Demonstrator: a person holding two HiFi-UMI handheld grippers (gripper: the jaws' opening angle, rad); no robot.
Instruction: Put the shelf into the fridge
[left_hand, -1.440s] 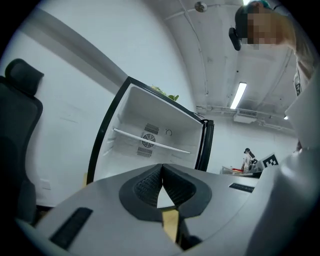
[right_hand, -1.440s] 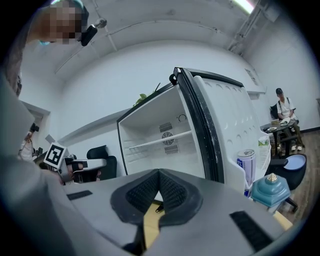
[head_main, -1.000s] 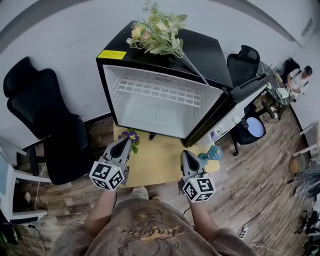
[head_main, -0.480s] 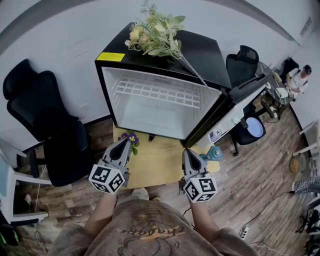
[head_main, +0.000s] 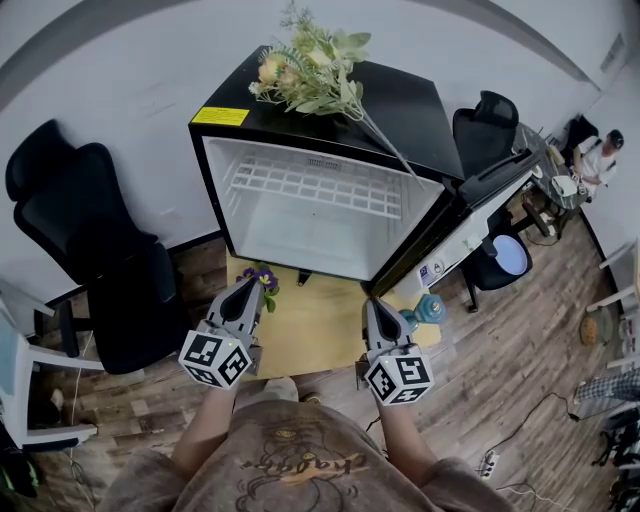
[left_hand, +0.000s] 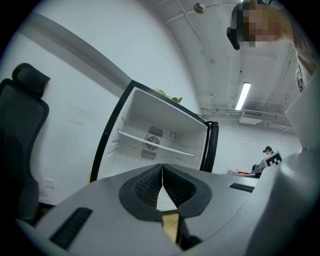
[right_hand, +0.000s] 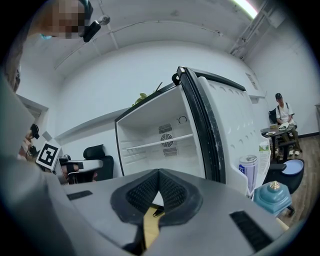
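The small black fridge (head_main: 212, 140) stands open in front of me. A white wire shelf (head_main: 310, 185) lies level on the rails in its upper part; it also shows as a white bar in the left gripper view (left_hand: 155, 145) and the right gripper view (right_hand: 160, 142). My left gripper (head_main: 248, 290) is held low before the fridge's left side, shut and empty. My right gripper (head_main: 372, 308) sits level with it toward the right, also shut with nothing between its pads. Both point at the fridge opening and are well short of it.
The fridge door (head_main: 470, 215) swings open to the right, with a can (right_hand: 247, 172) in its rack. Artificial flowers (head_main: 310, 60) lie on the fridge top. A yellow mat (head_main: 310, 325) on the floor carries purple flowers (head_main: 262, 273) and a teal bottle (head_main: 428, 308). A black chair (head_main: 90, 250) stands left.
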